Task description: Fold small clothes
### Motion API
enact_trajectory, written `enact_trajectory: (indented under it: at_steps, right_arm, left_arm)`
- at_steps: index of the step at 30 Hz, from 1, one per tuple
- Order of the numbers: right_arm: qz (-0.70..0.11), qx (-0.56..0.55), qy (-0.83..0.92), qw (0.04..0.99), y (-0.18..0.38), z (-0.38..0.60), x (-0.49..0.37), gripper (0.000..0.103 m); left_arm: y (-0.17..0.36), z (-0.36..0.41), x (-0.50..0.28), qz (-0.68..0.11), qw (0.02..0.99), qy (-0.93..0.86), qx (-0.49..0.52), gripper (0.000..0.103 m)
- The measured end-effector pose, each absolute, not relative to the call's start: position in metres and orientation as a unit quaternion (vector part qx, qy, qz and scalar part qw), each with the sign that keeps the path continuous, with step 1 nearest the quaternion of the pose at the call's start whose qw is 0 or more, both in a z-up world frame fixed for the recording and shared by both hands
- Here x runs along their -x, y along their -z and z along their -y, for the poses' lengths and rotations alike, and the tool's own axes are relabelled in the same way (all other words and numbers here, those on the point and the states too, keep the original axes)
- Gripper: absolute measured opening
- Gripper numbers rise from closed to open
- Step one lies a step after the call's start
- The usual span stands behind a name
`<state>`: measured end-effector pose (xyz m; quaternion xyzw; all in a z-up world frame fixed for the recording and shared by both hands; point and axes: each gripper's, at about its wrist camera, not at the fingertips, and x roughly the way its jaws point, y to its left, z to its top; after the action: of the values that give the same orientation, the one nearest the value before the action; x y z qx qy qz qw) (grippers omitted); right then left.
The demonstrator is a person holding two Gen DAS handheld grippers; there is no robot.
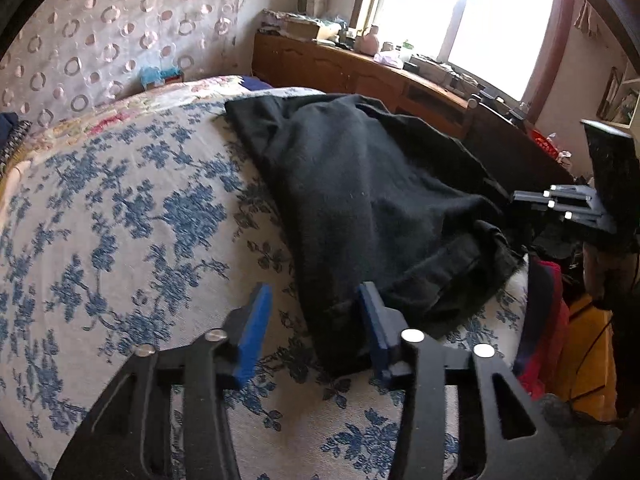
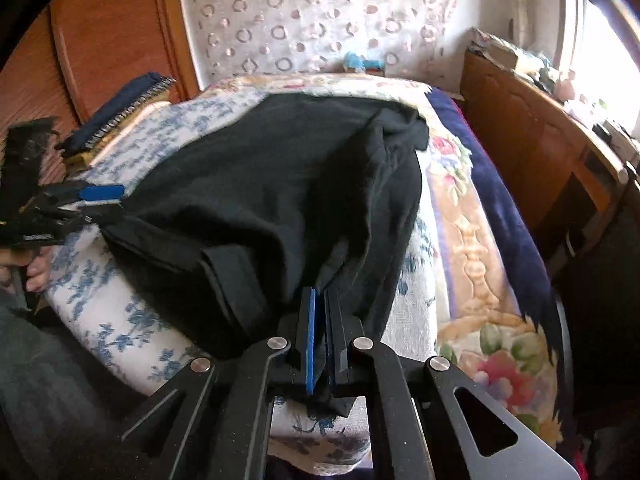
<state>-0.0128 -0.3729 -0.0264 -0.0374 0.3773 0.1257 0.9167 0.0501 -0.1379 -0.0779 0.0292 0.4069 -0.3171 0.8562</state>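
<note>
1. Bedroom setup: blue-floral bedspread (image 1: 120, 220) is serving as the work surface, with a bright window (image 1: 480, 12) at upper right of the left wrist view and a wooden sideboard (image 1: 344, 68) running under it.
2. Black garment (image 1: 360, 200) is lying crumpled across centre and right of the left wrist view, its near hem hanging toward the bed edge at lower right.
3. Left gripper (image 1: 316, 320) is sitting with jaws apart at the garment's near corner; one blue pad is touching or just beside the cloth, nothing is being pinched.
4. Right gripper (image 2: 320, 344) is clamping together on a bunched edge of the garment at lower centre of the right wrist view.
5. Risk: the right jaws are likely biting several layers, so lifting would be dragging the whole bundle instead of one edge.
6. Risk: the left gripper is straddling the corner loosely; closing from this position could be grabbing bedspread along with the cloth, or missing the hem.
7. Risk: the garment is lying close to the bed edge, so an uneven pull with only one side held could be sliding it off toward the clutter (image 1: 548, 320) at lower right.
8. Risk: folds and a thick band are bunching mid-cloth; folding without flattening would be locking in creases.
</note>
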Motion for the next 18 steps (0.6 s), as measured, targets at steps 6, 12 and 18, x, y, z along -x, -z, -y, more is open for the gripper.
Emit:
enact_trajectory:
  at_steps: [6, 12, 18]
  right_arm:
    - [-0.364, 0.031, -0.114, 0.924, 0.009, 0.396, 0.028, 0.003]
    - [-0.397, 0.054, -0.114, 0.909, 0.022, 0.391, 0.02, 0.003]
    - [-0.406, 0.045, -0.123, 0.905, 0.021, 0.396, 0.012, 0.003]
  left_arm:
    - [0.081, 0.141, -0.049, -0.421, 0.847, 0.323, -0.033, 0.037]
    - [0.083, 0.144, -0.044, -0.426, 0.84, 0.334, -0.041, 0.022]
    - [0.057, 0.138, -0.029, -0.396, 0.847, 0.354, -0.021, 0.008]
